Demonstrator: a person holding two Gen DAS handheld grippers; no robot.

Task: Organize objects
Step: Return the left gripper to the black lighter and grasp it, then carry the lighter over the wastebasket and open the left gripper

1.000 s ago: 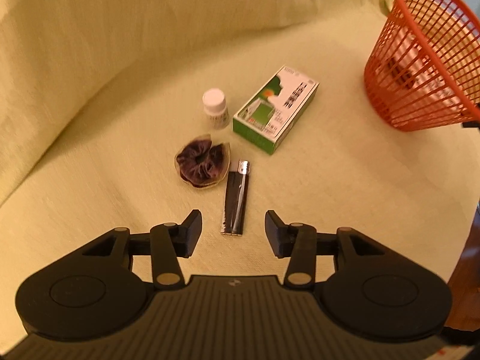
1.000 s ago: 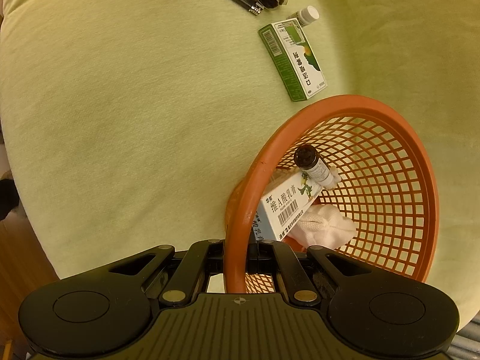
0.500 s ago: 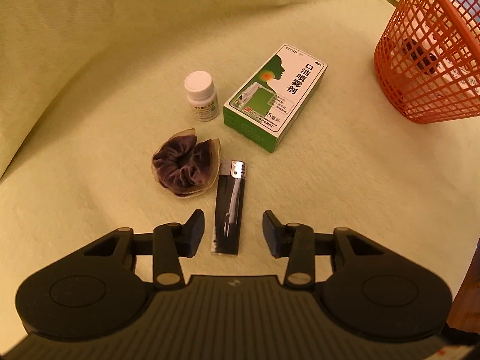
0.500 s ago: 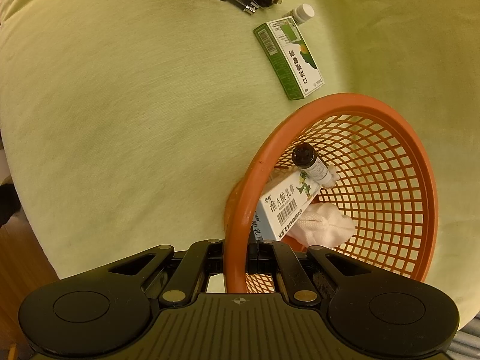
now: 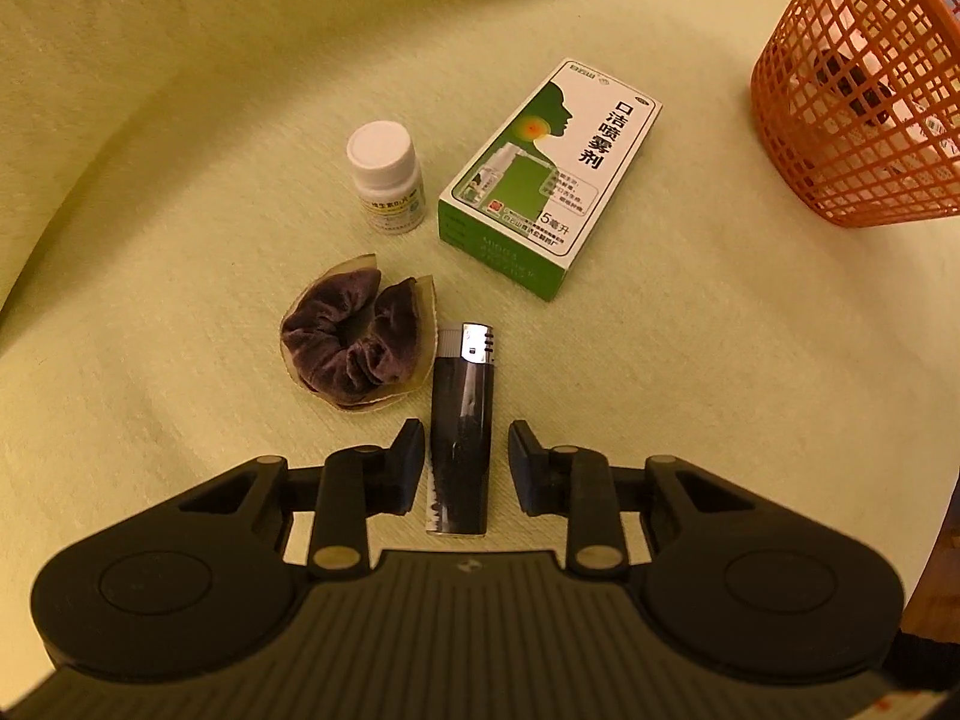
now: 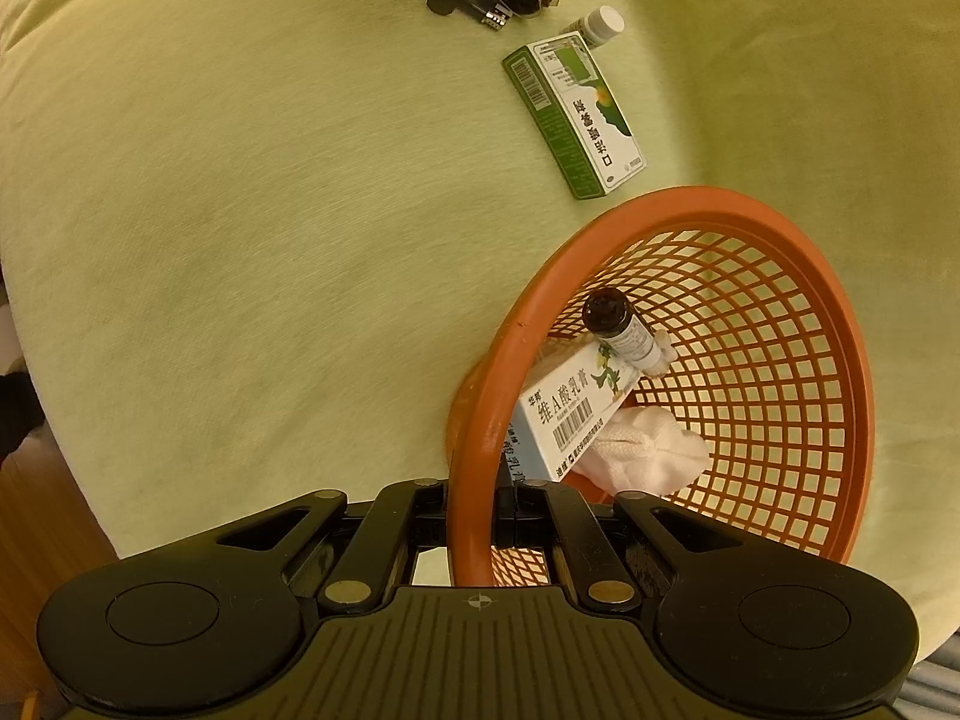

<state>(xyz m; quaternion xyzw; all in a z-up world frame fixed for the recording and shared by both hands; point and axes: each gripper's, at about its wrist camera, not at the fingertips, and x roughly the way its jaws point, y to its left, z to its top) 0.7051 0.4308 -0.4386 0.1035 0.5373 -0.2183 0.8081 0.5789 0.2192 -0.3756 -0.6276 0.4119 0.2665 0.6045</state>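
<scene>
A black lighter (image 5: 462, 420) lies on the yellow-green cloth between the fingers of my left gripper (image 5: 467, 438). Its jaws are closing around the lighter, with a gap still showing on the right side. A dark velvet scrunchie (image 5: 351, 348) lies just left of the lighter. Behind them stand a white pill bottle (image 5: 387, 177) and a green and white spray box (image 5: 549, 192). My right gripper (image 6: 480, 489) is shut on the rim of the orange mesh basket (image 6: 480, 396). Inside it are a white carton (image 6: 570, 414), a small dark bottle (image 6: 618, 330) and a white cloth (image 6: 648, 456).
In the left wrist view the orange basket (image 5: 852, 90) stands at the far right. The cloth-covered surface (image 6: 240, 240) rises into a fold at the back and drops off at the near left edge, where wooden floor shows.
My left gripper has come down and forward over the lighter, which now lies between its fingers, and the jaws have narrowed. The right gripper and the basket have not moved.
</scene>
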